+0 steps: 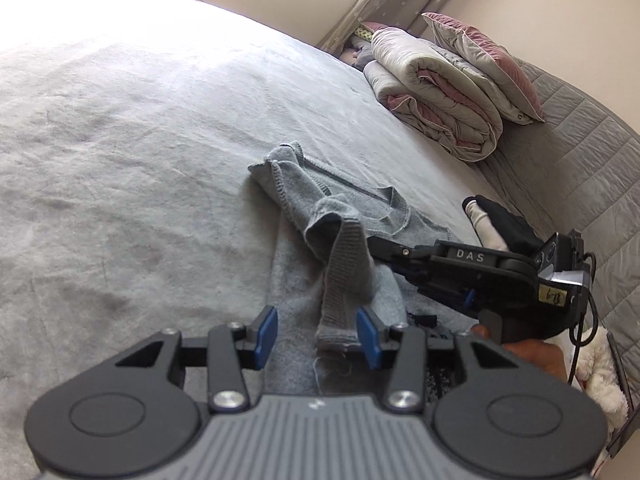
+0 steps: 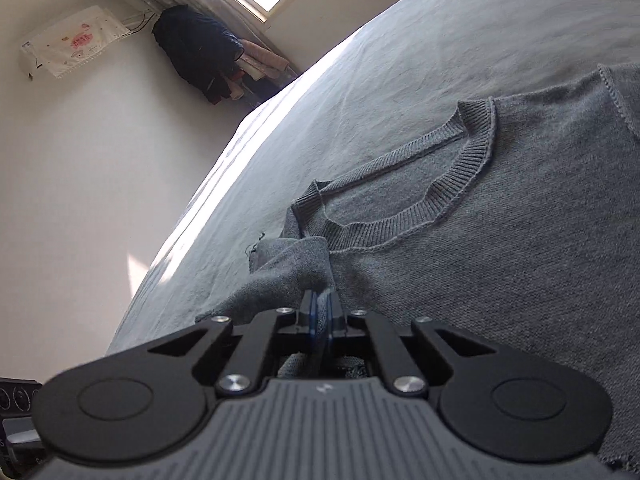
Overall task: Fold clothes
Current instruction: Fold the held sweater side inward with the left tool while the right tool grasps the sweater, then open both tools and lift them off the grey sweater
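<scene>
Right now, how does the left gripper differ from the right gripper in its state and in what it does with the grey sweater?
The left gripper is open, its blue pads apart on either side of a ribbed strip of the grey sweater; the right gripper is shut on sweater fabric. The left one clamps nothing, while the right one holds a bunched fold. Both are the same black tool with blue pads, above the bed.

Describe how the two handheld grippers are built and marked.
Both share one design: a ribbed grey body, two round black discs, black linkage arms with silver screws, and blue finger pads. The right gripper, seen from the left gripper, carries white "DAS" lettering, a handwritten yellow label and a black cable.
</scene>
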Demonstrator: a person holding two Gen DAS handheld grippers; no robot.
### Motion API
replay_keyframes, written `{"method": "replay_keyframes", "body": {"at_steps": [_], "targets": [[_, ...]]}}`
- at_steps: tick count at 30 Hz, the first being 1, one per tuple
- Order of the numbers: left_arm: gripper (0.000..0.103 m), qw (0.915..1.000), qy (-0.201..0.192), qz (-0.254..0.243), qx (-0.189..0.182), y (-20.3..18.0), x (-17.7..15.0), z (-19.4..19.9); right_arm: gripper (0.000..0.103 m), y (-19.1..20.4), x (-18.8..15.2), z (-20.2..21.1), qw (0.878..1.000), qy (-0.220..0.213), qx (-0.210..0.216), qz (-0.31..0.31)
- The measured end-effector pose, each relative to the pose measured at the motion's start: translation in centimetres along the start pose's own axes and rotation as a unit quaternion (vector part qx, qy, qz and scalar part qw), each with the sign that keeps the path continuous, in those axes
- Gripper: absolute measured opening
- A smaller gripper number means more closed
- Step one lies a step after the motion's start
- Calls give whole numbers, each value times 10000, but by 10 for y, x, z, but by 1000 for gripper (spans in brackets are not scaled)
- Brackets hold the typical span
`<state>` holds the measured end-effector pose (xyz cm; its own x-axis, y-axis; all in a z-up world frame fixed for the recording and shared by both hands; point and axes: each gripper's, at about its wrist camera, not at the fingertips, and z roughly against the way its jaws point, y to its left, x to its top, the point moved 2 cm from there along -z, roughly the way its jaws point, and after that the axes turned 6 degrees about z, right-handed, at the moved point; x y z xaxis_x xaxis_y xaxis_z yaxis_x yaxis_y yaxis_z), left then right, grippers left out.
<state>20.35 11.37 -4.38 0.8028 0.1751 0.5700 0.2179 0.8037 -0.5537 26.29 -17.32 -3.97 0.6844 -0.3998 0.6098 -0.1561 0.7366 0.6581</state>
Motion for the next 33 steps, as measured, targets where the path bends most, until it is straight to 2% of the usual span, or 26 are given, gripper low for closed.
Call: {"method": "replay_keyframes", "body": {"at_steps": [3,8,11,13,16,20,21,24,30,31,32,33], "targets": [[45,9999,-64,120,4,-4,9,-13,5,-3,0,0,9999,31,69,-154],[49,9993,-189,-172,275,-13,17,-31,5,-7,-1,1,9997,56,31,-220],[54,9995,-283,106,10,-5,20,-28,5,-8,-2,3,9997,69,-22,-251],[61,9975,-482,464,-241,4,23,-22,5,-9,-2,4,9996,75,-39,-279],[67,9956,-636,611,-317,5,26,-19,5,-7,-4,5,9996,81,-44,-267],[67,9956,-673,572,-309,-1,27,-21,5,-7,-4,6,9996,86,-45,-250],[65,9954,-690,585,-322,-2,26,-21,5,-7,-4,7,9996,83,-43,-255],[55,9897,-616,1139,-614,7,28,-20,5,-7,-3,7,9996,75,-36,-268],[53,9720,-381,2096,-987,17,32,-38,7,-6,-3,7,9996,58,-25,-281],[42,9680,-342,2253,-1048,19,33,-41,7,-6,-3,7,9996,58,-23,-277],[35,9684,-318,2293,-932,18,34,-46,7,-5,-2,6,9996,59,-21,-277],[19,9685,-330,2326,-831,18,34,-49,8,-4,-2,5,9996,61,-18,-277]]}}
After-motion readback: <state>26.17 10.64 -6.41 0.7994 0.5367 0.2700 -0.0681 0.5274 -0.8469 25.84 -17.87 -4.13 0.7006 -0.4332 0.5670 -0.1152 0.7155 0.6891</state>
